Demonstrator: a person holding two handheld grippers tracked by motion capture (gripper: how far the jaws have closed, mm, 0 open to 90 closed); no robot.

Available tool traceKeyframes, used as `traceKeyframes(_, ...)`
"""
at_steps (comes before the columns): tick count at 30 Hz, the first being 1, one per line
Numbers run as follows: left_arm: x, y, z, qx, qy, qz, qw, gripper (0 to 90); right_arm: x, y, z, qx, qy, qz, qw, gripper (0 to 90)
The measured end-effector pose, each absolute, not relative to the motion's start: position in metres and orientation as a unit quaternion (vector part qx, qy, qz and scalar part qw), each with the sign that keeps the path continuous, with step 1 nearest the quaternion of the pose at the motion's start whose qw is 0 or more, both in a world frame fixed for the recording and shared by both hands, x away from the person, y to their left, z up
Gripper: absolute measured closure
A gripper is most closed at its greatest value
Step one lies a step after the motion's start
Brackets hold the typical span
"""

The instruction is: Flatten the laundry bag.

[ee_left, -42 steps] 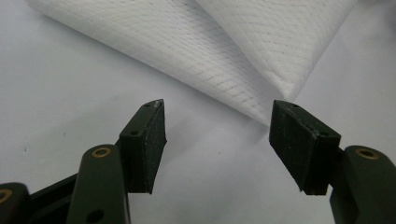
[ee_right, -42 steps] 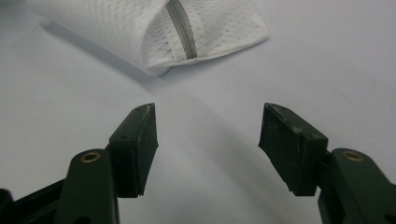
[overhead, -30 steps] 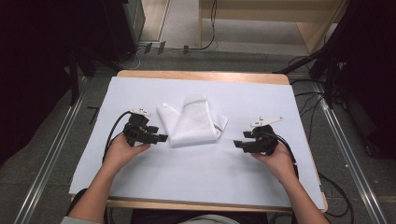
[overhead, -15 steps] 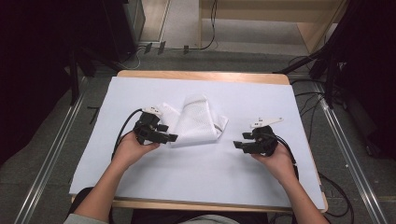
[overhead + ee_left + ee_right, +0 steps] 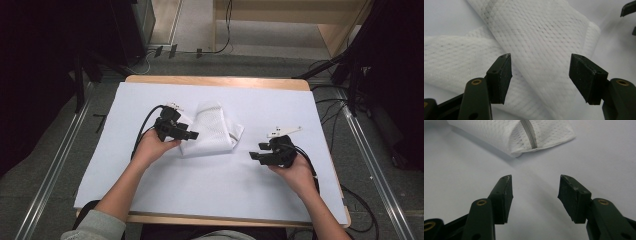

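A folded white mesh cloth [image 5: 212,129] lies on the white table cover, a little left of centre. My left gripper [image 5: 191,135] hangs open right over the cloth's left edge; in the left gripper view the mesh cloth [image 5: 541,45] spreads between and beyond the two parted jaws, nothing pinched. My right gripper [image 5: 255,156] is open too, held low above the bare cover to the right of the cloth. In the right gripper view the cloth's folded end with a grey seam [image 5: 529,135] lies ahead of the jaws, apart from them.
The white cover [image 5: 220,200] spans a wooden table [image 5: 215,80] whose edges show at front and back. Black cables [image 5: 145,125] trail from both grippers. Metal floor rails [image 5: 55,165] run along both sides, with dark equipment at the far left and right.
My left gripper has moved right and a little forward, from beside the cloth onto its left edge. The right gripper has barely shifted. The cloth lies as before.
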State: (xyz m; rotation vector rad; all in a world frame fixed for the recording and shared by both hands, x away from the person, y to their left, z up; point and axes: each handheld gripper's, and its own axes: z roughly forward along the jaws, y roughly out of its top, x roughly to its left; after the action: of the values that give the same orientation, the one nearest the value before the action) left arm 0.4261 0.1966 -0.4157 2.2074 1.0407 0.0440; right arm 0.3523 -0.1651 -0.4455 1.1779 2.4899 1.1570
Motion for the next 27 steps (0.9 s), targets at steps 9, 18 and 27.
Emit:
traceKeyframes(9, 0.454, 0.188, -0.424, 0.846, 0.413, 0.019, 0.335, 36.1, 0.348, -0.168, -0.446, 0.395, 0.831, 0.383, 0.079, 46.2)
traceKeyframes(18, 0.471, 0.182, -0.432, 0.843, 0.421, 0.023, 0.333, 36.2, 0.343, -0.175, -0.447, 0.405, 0.828, 0.380, 0.083, 46.2)
traceKeyframes(27, 0.481, 0.177, -0.448, 0.839, 0.433, -0.007, 0.329, 41.2, 0.338, -0.181, -0.448, 0.414, 0.824, 0.377, 0.087, 46.1)
